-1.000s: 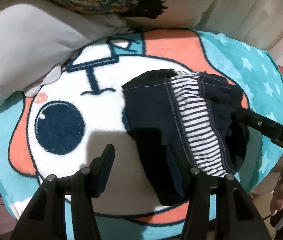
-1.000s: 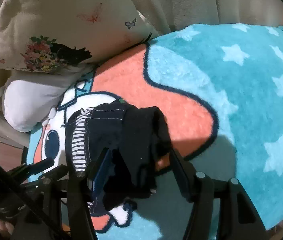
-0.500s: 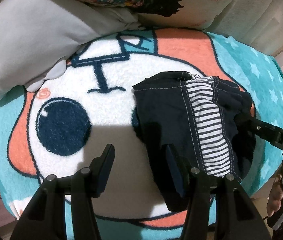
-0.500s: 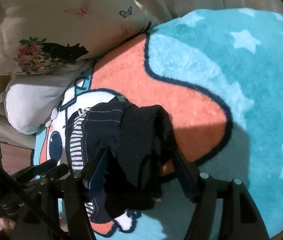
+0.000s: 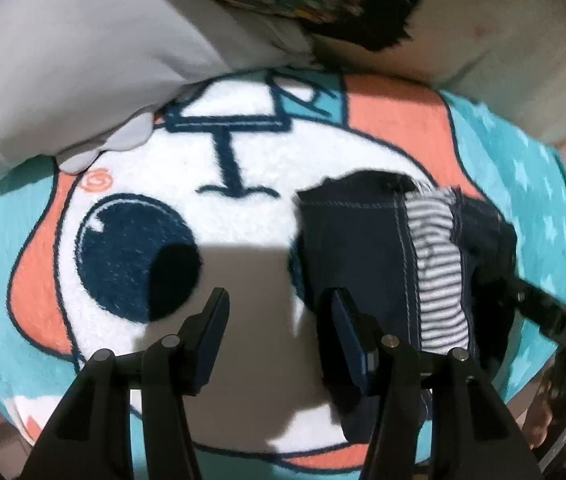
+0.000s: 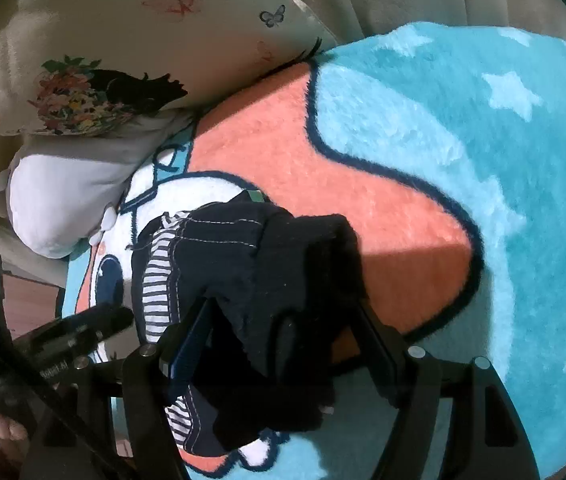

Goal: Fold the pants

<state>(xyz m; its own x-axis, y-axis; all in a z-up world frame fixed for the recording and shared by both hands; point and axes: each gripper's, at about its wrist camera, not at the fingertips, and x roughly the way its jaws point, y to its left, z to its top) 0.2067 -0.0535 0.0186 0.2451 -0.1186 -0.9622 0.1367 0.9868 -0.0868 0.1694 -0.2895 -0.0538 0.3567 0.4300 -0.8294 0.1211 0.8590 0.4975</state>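
Observation:
Dark navy pants (image 5: 363, 248) with a striped lining band (image 5: 439, 276) lie bunched in a folded bundle on a cartoon blanket (image 5: 243, 168). My left gripper (image 5: 279, 320) is open and empty over the white part of the blanket, its right finger at the bundle's left edge. In the right wrist view the pants (image 6: 223, 264) fill the space between the fingers of my right gripper (image 6: 287, 336), whose jaws stand apart; a black fold drapes between them. The right gripper's arm also shows in the left wrist view (image 5: 551, 316).
A grey pillow (image 5: 63, 60) and a floral cushion (image 6: 131, 40) lie at the blanket's far edge. The teal starred part of the blanket (image 6: 483, 120) spreads to the right. The blanket's near edge drops off below the grippers.
My left gripper has drifted left and back, so the pants now sit further right in its view. The right gripper has pushed a little closer into the bundle.

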